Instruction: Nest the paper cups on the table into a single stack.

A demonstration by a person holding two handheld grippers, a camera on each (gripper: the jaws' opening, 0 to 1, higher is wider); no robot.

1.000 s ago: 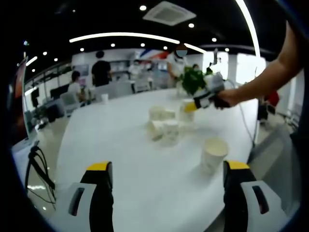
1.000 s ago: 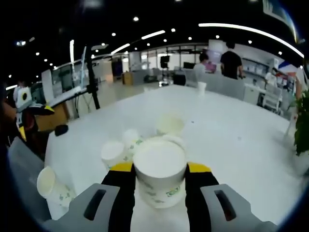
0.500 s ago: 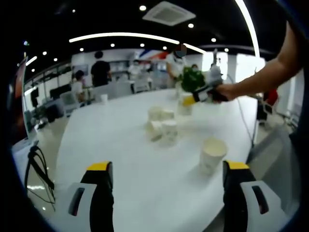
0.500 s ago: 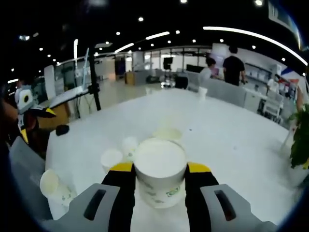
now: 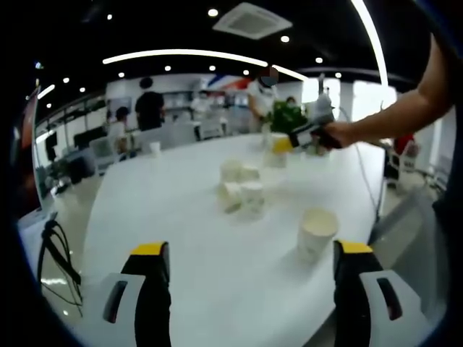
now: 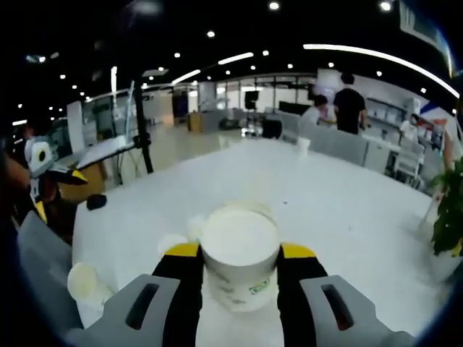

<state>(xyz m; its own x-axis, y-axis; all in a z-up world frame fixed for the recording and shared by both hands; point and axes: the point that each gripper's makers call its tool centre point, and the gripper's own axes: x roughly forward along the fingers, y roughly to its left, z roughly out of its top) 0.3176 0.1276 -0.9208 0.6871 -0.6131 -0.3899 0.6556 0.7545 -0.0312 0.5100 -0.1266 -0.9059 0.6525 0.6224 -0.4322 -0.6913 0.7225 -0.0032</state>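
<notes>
My right gripper [image 6: 239,251] is shut on a white paper cup [image 6: 239,235] with green print, held upright in the air above the white table [image 6: 347,210]. Under it a cluster of paper cups [image 6: 189,230] peeks out, mostly hidden by the held cup. A lone cup [image 6: 85,282] stands at the lower left. In the left gripper view, my left gripper [image 5: 251,249] hangs open low over the table [image 5: 166,210], the lone cup [image 5: 317,233] just beyond its right jaw. The cluster [image 5: 241,189] sits mid-table, and the right gripper [image 5: 304,136] holds its cup [image 5: 277,142] high behind it.
A potted plant [image 5: 289,119] stands at the table's far end. One small cup [image 5: 156,147] sits far off near seated people and chairs. Black cables [image 5: 58,246] hang past the table's left edge. The left gripper [image 6: 52,189] shows beyond the table edge.
My right gripper has risen with its cup, so the cluster looks smaller and lower in its view. The left gripper and the cups on the table have stayed put.
</notes>
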